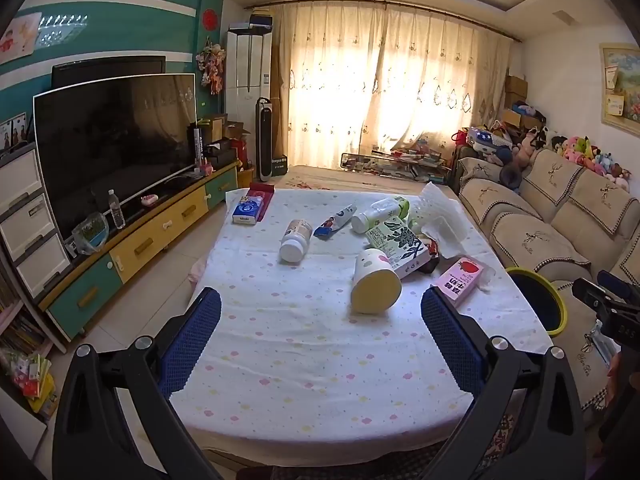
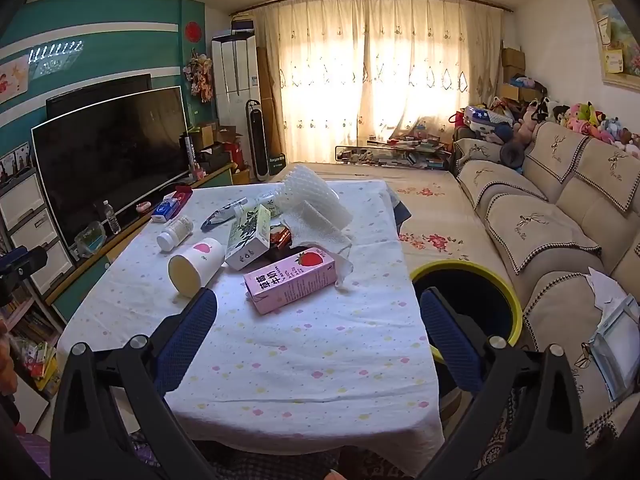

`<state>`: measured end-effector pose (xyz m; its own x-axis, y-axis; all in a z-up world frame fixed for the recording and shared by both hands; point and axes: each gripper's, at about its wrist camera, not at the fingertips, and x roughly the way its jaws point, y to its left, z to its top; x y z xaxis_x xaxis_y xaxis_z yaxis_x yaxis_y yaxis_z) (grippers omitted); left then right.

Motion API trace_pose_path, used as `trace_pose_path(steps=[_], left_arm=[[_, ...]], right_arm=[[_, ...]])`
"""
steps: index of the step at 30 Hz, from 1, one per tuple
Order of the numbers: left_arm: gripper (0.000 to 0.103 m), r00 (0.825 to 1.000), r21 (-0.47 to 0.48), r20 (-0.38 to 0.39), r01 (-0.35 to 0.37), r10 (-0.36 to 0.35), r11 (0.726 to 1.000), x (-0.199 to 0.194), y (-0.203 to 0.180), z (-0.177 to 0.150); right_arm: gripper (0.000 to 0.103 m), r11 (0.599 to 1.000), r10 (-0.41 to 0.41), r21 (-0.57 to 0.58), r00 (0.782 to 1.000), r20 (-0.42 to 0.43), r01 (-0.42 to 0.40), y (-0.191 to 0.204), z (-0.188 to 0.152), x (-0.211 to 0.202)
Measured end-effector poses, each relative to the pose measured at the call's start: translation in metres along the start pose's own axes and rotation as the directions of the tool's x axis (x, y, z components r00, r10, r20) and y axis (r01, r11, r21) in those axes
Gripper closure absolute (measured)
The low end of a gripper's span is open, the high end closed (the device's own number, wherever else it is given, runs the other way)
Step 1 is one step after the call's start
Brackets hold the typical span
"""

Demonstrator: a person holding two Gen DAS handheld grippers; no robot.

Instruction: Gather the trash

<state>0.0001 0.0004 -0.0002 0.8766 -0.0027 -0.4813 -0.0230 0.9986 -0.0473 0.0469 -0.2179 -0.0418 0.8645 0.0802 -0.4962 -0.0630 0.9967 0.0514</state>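
Tablecloth (image 2: 280,340): pink carton (image 2: 291,280), perhaps "草莓牛奶".

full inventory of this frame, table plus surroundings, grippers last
table: 1, white dotted cloth, centre
paper cup: 1, white, on its side, near
milk carton: 1, pink, lying flat
green-print box: 1, mid table
white bottles: 2, lying
tissue pack: 1, blue, far left corner
bin: 1, yellow rim, between table and sofa
TV: 1, black, left
sofa: 1, beige, right
left gripper: open, empty
right gripper: open, empty
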Motion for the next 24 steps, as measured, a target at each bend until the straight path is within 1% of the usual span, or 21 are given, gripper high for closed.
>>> trace_pose_path(steps=[2,9,10,24], left_arm=[[0.004,1.000,0.003,-0.013,-0.002,0.002,1.000,0.0020,0.0001,0.0007],[0.004,1.000,0.004,-0.012,-0.003,0.003,1.000,0.0021,-0.0003,0.0001],[0.004,1.000,0.004,-0.012,-0.003,0.003,1.000,0.0024,-0.0004,0.0001],[0.004,1.000,0.011,-0.013,0.005,-0.005,1.000,0.0048,-0.0067,-0.0038]], right_arm=[[0.006,1.000,0.000,0.000,1.000,0.002,0.000,-0.0001,-0.0001,0.0001],[0.006,1.000,-0.006,-0.001,1.000,0.012,0.006,0.0005,-0.0015,-0.0001],[0.006,1.000,0.000,0.002,1.000,-0.001,0.000,-0.0007,-0.0004,0.0024],[0.006,1.000,0.005,0.001,1.000,-0.004,-0.005,0.0015,-0.0029,0.0047]])
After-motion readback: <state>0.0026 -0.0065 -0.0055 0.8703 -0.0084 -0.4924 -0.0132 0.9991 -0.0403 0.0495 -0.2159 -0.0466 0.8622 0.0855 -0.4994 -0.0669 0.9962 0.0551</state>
